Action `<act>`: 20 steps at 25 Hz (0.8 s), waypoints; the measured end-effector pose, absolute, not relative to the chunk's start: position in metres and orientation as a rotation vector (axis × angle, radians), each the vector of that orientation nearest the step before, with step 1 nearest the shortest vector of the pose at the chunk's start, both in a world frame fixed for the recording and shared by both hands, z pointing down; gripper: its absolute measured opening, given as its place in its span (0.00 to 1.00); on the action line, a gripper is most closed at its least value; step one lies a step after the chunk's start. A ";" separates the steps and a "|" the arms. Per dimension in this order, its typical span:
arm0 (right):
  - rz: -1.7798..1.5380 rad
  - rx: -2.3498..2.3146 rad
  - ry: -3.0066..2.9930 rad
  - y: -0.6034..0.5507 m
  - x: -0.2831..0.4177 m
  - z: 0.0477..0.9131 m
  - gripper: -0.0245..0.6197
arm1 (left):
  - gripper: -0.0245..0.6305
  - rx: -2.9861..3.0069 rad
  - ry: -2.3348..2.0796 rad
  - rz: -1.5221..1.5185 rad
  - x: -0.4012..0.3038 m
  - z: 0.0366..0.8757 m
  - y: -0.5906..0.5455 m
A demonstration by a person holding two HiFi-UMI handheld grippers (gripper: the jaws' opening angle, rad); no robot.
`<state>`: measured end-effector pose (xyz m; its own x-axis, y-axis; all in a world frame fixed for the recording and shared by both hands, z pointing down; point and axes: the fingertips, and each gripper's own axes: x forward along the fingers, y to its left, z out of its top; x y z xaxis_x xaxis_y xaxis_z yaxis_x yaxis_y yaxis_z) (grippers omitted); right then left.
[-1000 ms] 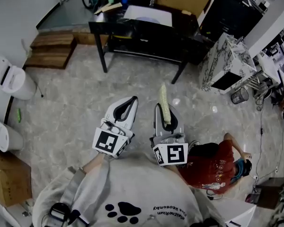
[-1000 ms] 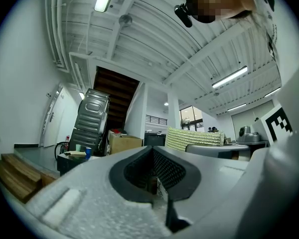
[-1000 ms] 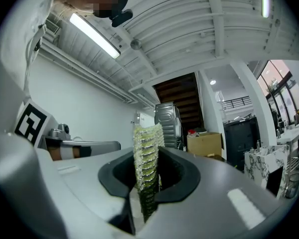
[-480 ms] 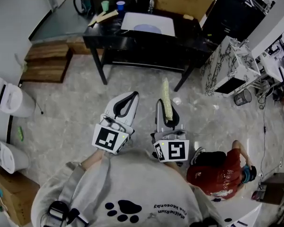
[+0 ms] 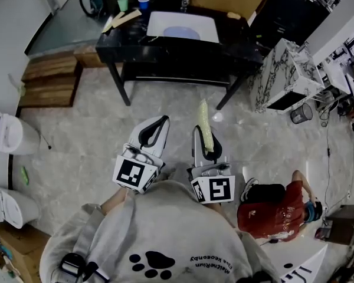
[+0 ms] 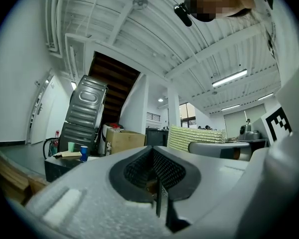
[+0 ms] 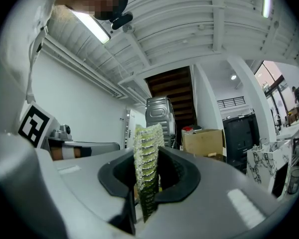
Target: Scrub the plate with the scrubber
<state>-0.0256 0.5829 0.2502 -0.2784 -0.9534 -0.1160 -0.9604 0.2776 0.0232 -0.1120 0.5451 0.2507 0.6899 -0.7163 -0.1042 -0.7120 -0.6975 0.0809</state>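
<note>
At the 12 o'clock edge of the head view, the plate [image 5: 182, 33] is lying on a white tray [image 5: 210, 25] on the black worktop [image 5: 135, 45], well apart from both tools. The person is standing on the marble floor [image 5: 82, 140] with the tools held out in front of the body. The right hand-held gripper [image 5: 205, 137] is pinching the yellow-green scrubber [image 5: 204, 119] edge-on, with most of the scrubber sticking out past the jaw tips toward 12 o'clock. The left hand-held gripper [image 5: 160, 124] is pressed together with nothing in it.

The step in hand appears to be the approach to the worktop. To do it well, the person should be closing in squarely on the plate while holding the pinch firm, since the scrubber looks soft and likely to bend. At the plate, the broad face should meet the surface rather than the thin edge. The empty left tool would probably serve best steadying the rim at 9 o'clock.
</note>
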 end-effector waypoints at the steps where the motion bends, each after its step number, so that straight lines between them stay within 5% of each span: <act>1: 0.126 -1.835 2.452 0.579 -0.027 0.251 0.14 | 0.04 2.850 -1.212 -0.202 -0.115 0.252 0.542; 20: 0.053 -1.666 2.548 0.450 0.001 0.267 0.14 | 0.04 2.749 -1.343 -0.175 -0.088 0.269 0.428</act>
